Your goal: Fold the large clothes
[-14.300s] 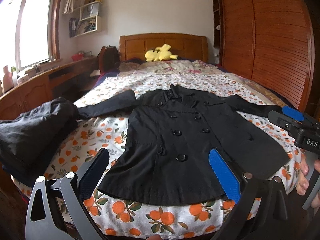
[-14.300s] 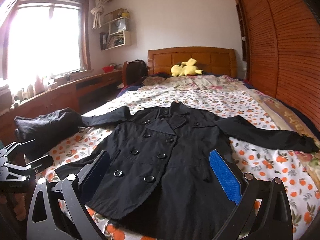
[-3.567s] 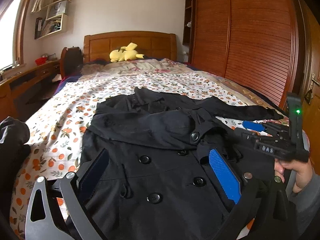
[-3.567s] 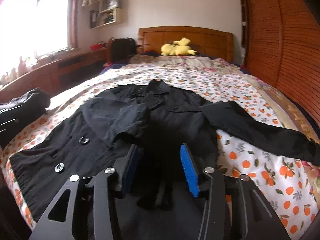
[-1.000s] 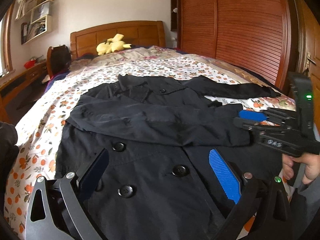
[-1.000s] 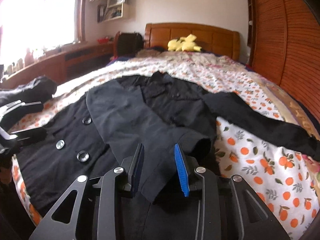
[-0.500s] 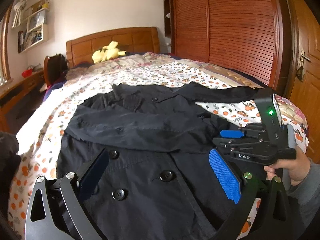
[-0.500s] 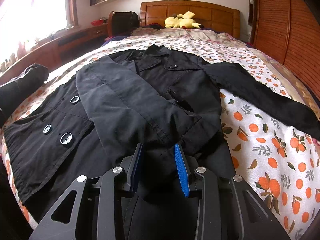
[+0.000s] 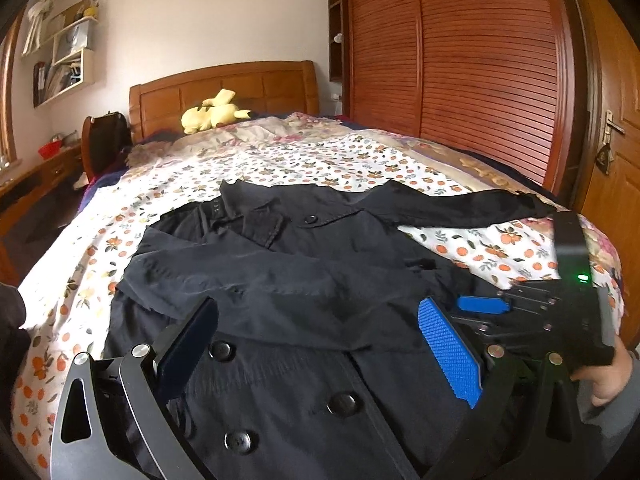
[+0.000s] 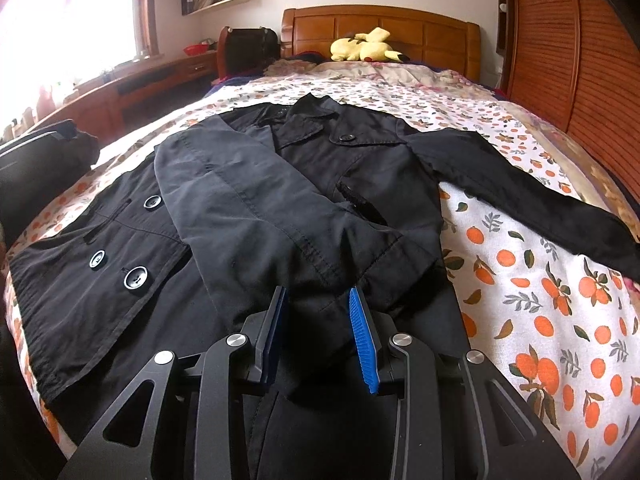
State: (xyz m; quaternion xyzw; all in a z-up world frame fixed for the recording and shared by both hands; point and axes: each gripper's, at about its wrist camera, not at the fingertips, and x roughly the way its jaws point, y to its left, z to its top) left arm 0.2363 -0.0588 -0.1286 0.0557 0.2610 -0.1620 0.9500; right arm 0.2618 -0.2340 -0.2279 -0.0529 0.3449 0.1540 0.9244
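A black double-breasted coat lies face up on the bed. Its left sleeve is folded across the chest, and the other sleeve stretches out to the right. My right gripper is shut on the folded sleeve's cuff, low over the coat front. In the left wrist view the same coat fills the middle. There my left gripper hangs open above the buttoned lower front with nothing between its fingers. The right gripper shows at the right, held by a hand.
The bed sheet has an orange-fruit print. A yellow plush toy rests by the wooden headboard. A dark pile of clothes sits at the bed's left edge. A slatted wooden wardrobe runs along the right and a desk along the left.
The sleeve cuff, held up in the right gripper a second ago, now lies down on the coat front. The left gripper has shifted a little and stays open.
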